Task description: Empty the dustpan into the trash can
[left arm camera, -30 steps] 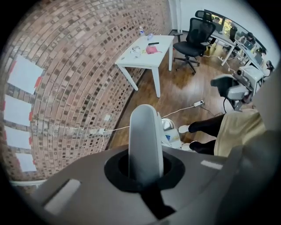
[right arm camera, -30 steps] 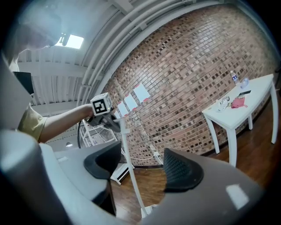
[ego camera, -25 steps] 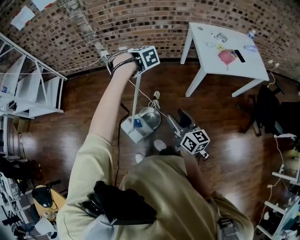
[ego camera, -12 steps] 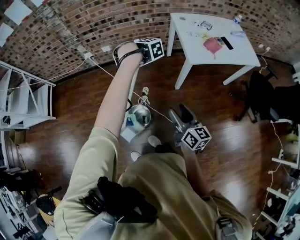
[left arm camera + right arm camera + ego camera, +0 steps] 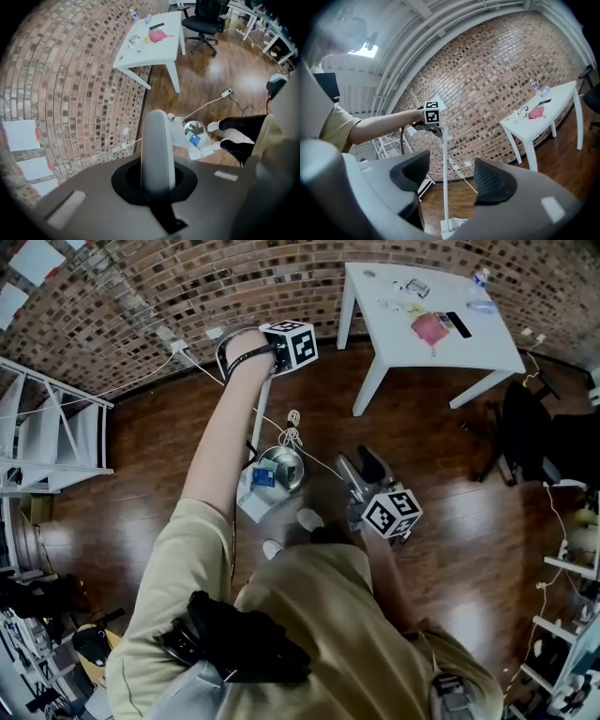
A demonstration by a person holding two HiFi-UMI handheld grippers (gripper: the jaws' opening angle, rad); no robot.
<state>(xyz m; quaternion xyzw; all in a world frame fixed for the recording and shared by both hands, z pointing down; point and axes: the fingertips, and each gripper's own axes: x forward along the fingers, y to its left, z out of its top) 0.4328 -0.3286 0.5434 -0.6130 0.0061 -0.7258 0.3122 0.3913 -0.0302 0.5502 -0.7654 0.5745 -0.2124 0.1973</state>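
L gripper is clamped on top of the long handle of the dustpan, prob so I can steer it w/o bending. The pan's down on the floor, touching the small metal trash can, blue scrap in it, not tipped yet afaict. R gripper has its jaws apart, empty, pointing abt level. Glossy dark wood floor, brick wall, white table, and a cable near the can could snag.

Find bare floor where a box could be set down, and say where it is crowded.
Bare floor lies between the shelf and the person's left arm, and in front of the table, beside the chair. It is crowded around the trash can, dustpan, cable and shoes.
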